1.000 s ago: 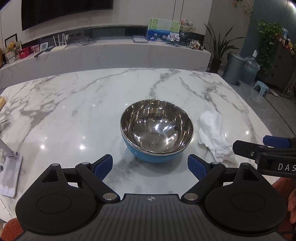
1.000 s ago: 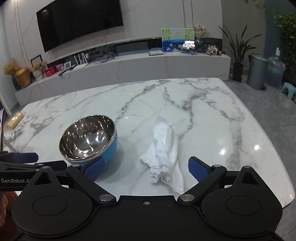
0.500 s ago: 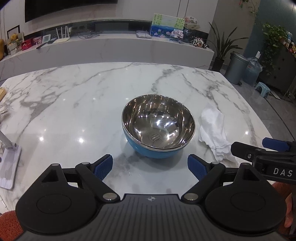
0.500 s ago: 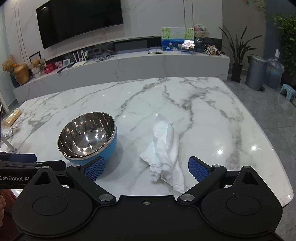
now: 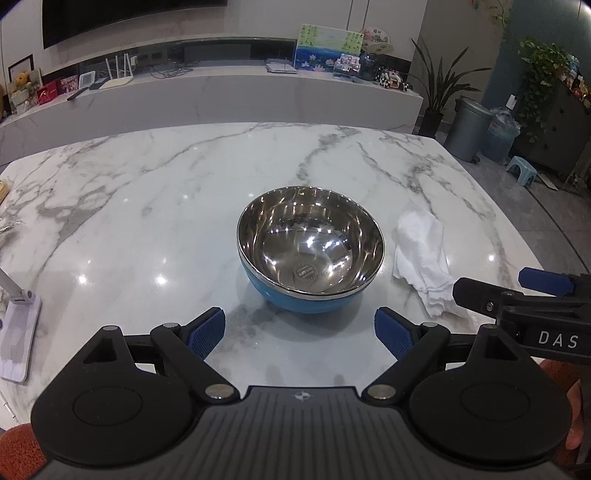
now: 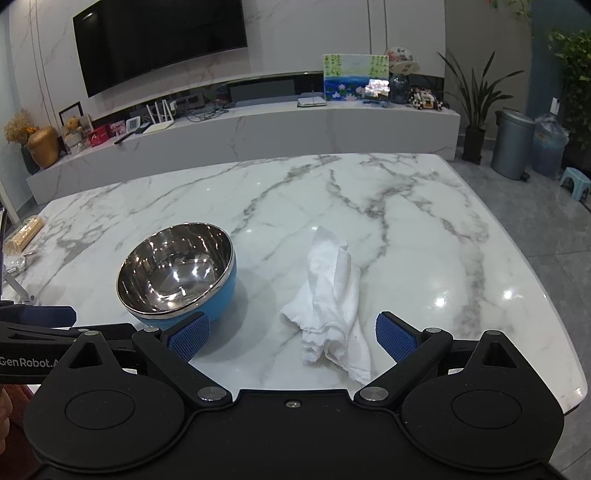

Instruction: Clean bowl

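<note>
1. Left tool [image 5: 300,329] and right tool [image 6: 291,336] both gape wide, gripping nothing.
2. Bowl [image 5: 310,254] sits at twelve o'clock of the left tool; paper towel [image 6: 334,304] at its three.
3. Risk: unbraced on the glossy surface [image 6: 424,236], the bowl could skid when wiped.

Ahead of my grippers I see a white marble table [image 6: 406,229] with grey veins, glossy with ceiling-light glints. Beyond it a long, low marble console [image 6: 258,136] runs along the pale marble wall [image 6: 295,33], and a dark curved television [image 6: 159,37] hangs above it, up and to the left. To the far right a tall potted plant [image 6: 476,107], a grey bin [image 6: 513,144] and a small blue stool [image 6: 574,182] stand on the grey tiled floor [image 6: 535,236].
</note>
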`<state>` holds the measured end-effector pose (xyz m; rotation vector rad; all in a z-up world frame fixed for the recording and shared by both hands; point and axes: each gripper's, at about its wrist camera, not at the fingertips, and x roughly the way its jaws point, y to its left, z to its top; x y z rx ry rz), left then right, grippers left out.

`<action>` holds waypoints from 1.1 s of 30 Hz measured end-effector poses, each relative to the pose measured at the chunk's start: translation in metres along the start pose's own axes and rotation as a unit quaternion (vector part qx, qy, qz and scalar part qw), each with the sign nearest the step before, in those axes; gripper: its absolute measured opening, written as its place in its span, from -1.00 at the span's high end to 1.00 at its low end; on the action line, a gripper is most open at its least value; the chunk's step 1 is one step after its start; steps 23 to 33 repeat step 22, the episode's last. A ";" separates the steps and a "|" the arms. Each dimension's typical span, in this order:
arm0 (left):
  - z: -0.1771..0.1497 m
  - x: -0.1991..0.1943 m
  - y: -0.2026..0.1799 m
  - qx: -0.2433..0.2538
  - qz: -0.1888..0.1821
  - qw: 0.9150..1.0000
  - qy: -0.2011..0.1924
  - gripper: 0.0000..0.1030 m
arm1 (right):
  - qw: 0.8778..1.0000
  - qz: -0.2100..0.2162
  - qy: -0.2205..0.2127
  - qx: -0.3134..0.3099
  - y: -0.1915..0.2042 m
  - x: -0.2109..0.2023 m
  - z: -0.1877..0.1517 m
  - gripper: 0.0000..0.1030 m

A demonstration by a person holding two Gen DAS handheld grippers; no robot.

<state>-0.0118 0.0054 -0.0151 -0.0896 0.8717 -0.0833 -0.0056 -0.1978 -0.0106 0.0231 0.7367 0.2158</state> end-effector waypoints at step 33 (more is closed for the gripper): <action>0.000 0.003 -0.005 0.009 0.010 1.000 0.008 -0.71 | 1.000 0.000 -0.005 0.014 -0.005 -0.001 0.000 -0.86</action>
